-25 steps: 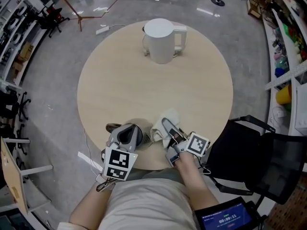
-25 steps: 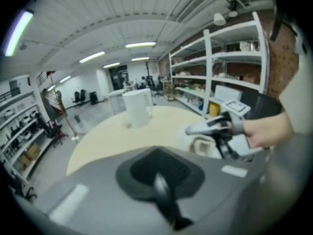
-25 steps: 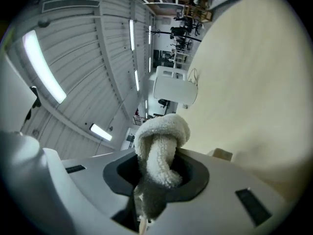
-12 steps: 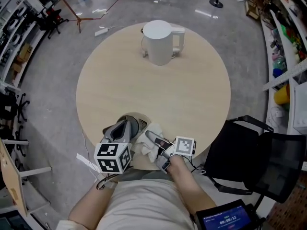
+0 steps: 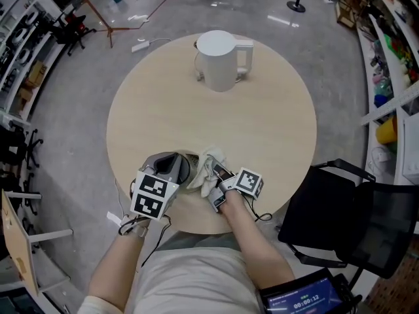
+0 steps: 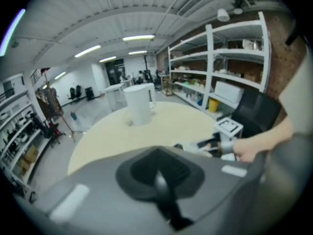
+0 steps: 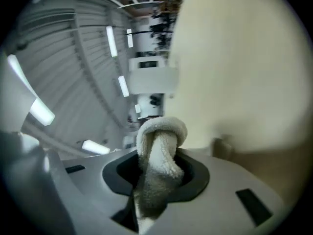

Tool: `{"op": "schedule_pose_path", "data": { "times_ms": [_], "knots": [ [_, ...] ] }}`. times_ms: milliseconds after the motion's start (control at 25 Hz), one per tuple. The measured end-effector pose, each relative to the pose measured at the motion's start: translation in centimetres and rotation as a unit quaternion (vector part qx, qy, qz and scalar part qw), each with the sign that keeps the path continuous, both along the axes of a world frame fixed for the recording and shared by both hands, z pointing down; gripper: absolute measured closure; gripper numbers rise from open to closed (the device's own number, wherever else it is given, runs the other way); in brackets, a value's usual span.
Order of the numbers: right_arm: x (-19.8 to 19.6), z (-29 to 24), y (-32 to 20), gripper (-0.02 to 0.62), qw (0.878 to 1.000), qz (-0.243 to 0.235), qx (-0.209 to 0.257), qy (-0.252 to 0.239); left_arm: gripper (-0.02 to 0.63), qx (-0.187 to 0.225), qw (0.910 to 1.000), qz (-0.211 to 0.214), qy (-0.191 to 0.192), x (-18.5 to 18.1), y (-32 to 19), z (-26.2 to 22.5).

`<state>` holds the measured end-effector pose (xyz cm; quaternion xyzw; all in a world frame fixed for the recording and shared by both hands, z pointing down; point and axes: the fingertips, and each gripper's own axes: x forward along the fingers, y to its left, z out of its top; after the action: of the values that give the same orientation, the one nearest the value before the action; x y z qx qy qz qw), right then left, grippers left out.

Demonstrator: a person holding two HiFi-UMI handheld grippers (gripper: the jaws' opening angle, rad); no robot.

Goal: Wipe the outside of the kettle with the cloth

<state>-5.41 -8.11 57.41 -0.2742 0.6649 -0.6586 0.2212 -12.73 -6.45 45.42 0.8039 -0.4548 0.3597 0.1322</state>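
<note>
White towelling is now held securely – the cloth point(image 5: 204, 174) is pinched in a bunched fold between the jaws of the right gripper point(image 5: 217, 175), and in the right gripper view a thick loop of it is seen standing up out of them. Set against a second ago, the right gripper is found drawn in from the right toward the middle of the near edge of the desk point(image 5: 163, 110), and the cloth is carried along with it rather than left behind. Whether its lower folds are still resting on the surface cannot be told. The left gripper point(image 5: 175, 165) is kept just beside it at the near edge, only slightly shifted, with its jaws pressed together on nothing. The kettle point(image 5: 218, 59) is unmoved: it is seen upright at the far side of the desk, handle turned to the right, well apart from both grippers. From this it is judged that the pick-up is done and the wiping itself is not yet begun – the cloth must next be carried across the bare desk to the kettle's wall, and the empty left gripper could be used to steady the kettle against being pushed.
</note>
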Motion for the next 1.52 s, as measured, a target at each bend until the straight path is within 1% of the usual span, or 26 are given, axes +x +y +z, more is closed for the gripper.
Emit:
{"op": "schedule_pose_path", "data": {
  "times_ms": [40, 80, 120, 240, 280, 320, 400, 440, 480, 560, 600, 640, 760, 800, 840, 880, 960, 1040, 1080, 1160, 1240, 1280, 1360, 1400, 1480, 1520],
  "knots": [
    [0.2, 3.3, 0.1, 0.472, 0.998, 0.021, -0.062, 0.021, 0.607, 0.002, 1.0000, -0.003, -0.002, 0.0, 0.0, -0.1],
    [0.3, 4.8, 0.5, 0.472, 0.994, 0.029, -0.092, 0.043, 0.607, 0.004, 1.0000, -0.003, -0.002, 0.0, 0.2, -0.2],
    [0.4, 4.0, 0.9, 0.472, 0.995, 0.026, -0.082, 0.053, 0.607, 0.003, 1.0000, -0.002, -0.002, 0.0, 0.5, -0.4],
    [0.0, -5.0, 1.4, 0.476, 0.996, 0.014, 0.080, 0.020, 0.606, -0.003, 1.0000, 0.003, 0.005, 0.1, 0.7, -0.4],
    [-0.1, -5.5, 1.6, 0.476, 0.995, 0.016, 0.095, 0.021, 0.606, -0.005, 1.0000, 0.003, 0.006, 0.0, 0.6, -0.4],
    [-0.1, -3.5, 2.0, 0.476, 0.997, 0.018, 0.068, 0.037, 0.606, -0.006, 1.0000, 0.003, 0.007, 0.0, 0.5, -0.4],
    [0.9, 3.2, 3.3, 0.476, 0.996, 0.022, -0.051, 0.074, 0.606, -0.005, 1.0000, 0.003, 0.007, 0.4, 0.7, -0.5],
    [1.5, 5.0, 3.9, 0.476, 0.993, 0.019, -0.084, 0.085, 0.606, -0.004, 1.0000, 0.004, 0.007, 0.7, 0.8, -0.6],
    [1.9, 4.6, 4.1, 0.476, 0.993, 0.012, -0.069, 0.099, 0.606, -0.003, 1.0000, 0.005, 0.006, 1.0, 0.9, -0.7],
    [1.6, 0.1, 3.8, 0.476, 0.990, 0.003, 0.048, 0.132, 0.606, -0.001, 1.0000, 0.007, 0.005, 1.1, 0.9, -0.7],
    [1.2, -1.0, 3.6, 0.477, 0.986, 0.004, 0.082, 0.146, 0.606, -0.001, 1.0000, 0.008, 0.005, 0.8, 0.9, -0.8],
    [0.9, -0.2, 3.4, 0.476, 0.984, 0.004, 0.069, 0.162, 0.606, -0.001, 0.9999, 0.009, 0.005, 0.4, 0.9, -0.9],
    [1.2, 7.3, 3.0, 0.476, 0.970, -0.034, -0.069, 0.229, 0.606, -0.004, 0.9999, 0.011, 0.009, -0.1, 1.0, -1.1],
    [1.2, 7.6, 2.8, 0.479, 0.966, -0.049, -0.079, 0.241, 0.606, -0.005, 0.9999, 0.012, 0.011, -0.1, 1.0, -1.1],
    [0.9, 5.9, 2.4, 0.479, 0.968, -0.055, -0.064, 0.236, 0.606, -0.005, 0.9998, 0.013, 0.012, -0.2, 1.0, -1.0],
    [0.4, 2.5, 2.1, 0.480, 0.977, -0.046, -0.028, 0.205, 0.606, -0.004, 0.9998, 0.014, 0.012, -0.2, 0.9, -1.0],
    [-0.8, -5.7, 2.3, 0.482, 0.992, -0.010, 0.073, 0.106, 0.606, -0.002, 0.9998, 0.016, 0.011, -0.3, 0.8, -0.9],
    [-1.4, -8.6, 3.7, 0.482, 0.986, 0.008, 0.144, 0.087, 0.606, -0.001, 0.9998, 0.016, 0.010, -0.2, 0.7, -0.8],
    [-1.1, -7.4, 4.2, 0.479, 0.985, 0.024, 0.145, 0.093, 0.606, -0.002, 0.9998, 0.015, 0.009, 0.0, 0.8, -0.8],
    [0.3, -1.7, 4.0, 0.480, 0.990, 0.069, 0.067, 0.100, 0.606, -0.001, 0.9999, 0.015, 0.008, 0.3, 0.7, -0.8],
    [1.1, 3.1, 3.6, 0.480, 0.992, 0.073, -0.017, 0.106, 0.606, 0.002, 0.9999, 0.014, 0.005, 0.1, 0.6, -0.8],
    [1.0, 3.6, 3.6, 0.480, 0.992, 0.063, -0.023, 0.108, 0.606, 0.002, 0.9999, 0.014, 0.004, 0.0, 0.7, -0.8],
    [0.4, 0.7, 4.3, 0.480, 0.994, 0.041, 0.018, 0.096, 0.606, 0.002, 0.9999, 0.015, 0.005, -0.1, 0.9, -0.7],
    [-0.2, -2.3, 4.9, 0.480, 0.994, 0.031, 0.063, 0.079, 0.606, 0.002, 0.9999, 0.016, 0.006, -0.1, 0.9, -0.8],
    [-1.6, -7.1, 6.0, 0.480, 0.985, 0.015, 0.159, 0.065, 0.606, 0.003, 0.9999, 0.015, 0.004, -0.2, 0.8, -0.8],
    [-1.6, -6.9, 6.2, 0.480, 0.983, 0.015, 0.169, 0.073, 0.606, 0.004, 0.9999, 0.015, 0.004, -0.2, 0.7, -0.9]
  ]
}}
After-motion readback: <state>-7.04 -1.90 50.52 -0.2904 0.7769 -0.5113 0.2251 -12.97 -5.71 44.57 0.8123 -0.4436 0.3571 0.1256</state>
